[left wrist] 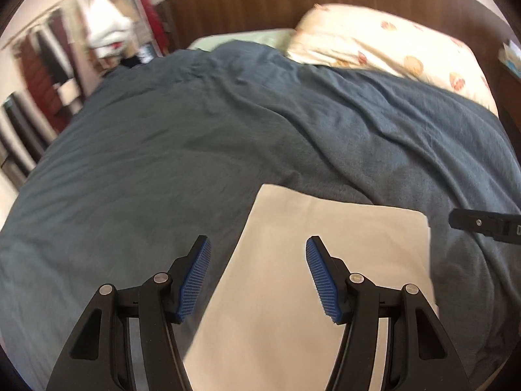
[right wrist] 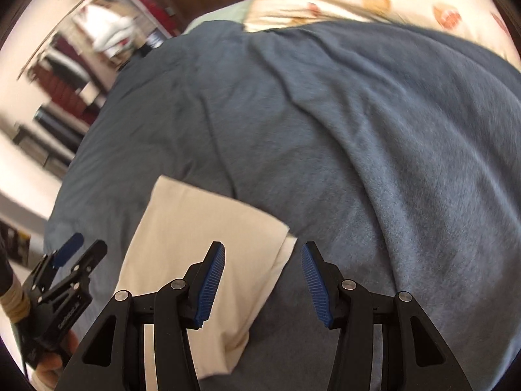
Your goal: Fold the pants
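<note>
Left gripper (left wrist: 257, 244): jaws wide apart, holding nothing, poised over the pants (left wrist: 312, 277). Right gripper (right wrist: 263, 254): likewise spread and empty, straddling the pants' right edge. The pants lie as a flat cream rectangle on the grey blanket (left wrist: 162, 150), layers stacked, which suggests the fold is largely complete. Both tools appear clear of the cloth. Pillow (left wrist: 390, 42) lies well beyond.
</note>
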### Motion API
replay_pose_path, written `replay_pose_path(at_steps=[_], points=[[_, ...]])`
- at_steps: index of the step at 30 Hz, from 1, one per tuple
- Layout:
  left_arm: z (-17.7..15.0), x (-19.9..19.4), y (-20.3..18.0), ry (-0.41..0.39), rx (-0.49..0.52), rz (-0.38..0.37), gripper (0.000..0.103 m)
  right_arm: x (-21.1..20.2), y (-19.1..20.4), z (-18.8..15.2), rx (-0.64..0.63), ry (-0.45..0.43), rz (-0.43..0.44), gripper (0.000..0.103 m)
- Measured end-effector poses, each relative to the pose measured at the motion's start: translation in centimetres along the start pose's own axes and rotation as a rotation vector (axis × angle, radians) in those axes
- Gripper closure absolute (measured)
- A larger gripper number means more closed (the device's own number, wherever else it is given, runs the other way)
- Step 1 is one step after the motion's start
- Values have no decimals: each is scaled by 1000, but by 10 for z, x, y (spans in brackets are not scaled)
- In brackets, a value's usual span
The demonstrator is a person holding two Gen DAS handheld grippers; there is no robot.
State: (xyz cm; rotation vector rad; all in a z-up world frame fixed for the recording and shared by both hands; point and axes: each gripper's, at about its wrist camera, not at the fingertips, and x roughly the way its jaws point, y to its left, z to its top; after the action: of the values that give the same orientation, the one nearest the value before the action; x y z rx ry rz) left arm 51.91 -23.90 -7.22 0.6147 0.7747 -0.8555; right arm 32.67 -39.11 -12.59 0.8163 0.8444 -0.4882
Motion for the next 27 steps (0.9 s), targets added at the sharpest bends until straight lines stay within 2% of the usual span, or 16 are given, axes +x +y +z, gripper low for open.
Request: replay_pose_path(at_steps=[4,10,16,21,24,27], points=[[16,29,7,24,46,-39,43,16,-8,1,77,11,-24,53],[27,63,15,63,92,-101,43,40,-11,-6,121,61,-38,53],[28,86,15,117,149,-183,53,57,-11,-8,133,79,-50,53],[32,107,18,167,137,-290,60,63,-13,-8,136,79,-57,53],[32,124,21,207,136,-308,63,67,-12,-8,123,83,-69,53],[32,135,21,231,125,-362,63,70,-9,-8,100,88,-84,54]])
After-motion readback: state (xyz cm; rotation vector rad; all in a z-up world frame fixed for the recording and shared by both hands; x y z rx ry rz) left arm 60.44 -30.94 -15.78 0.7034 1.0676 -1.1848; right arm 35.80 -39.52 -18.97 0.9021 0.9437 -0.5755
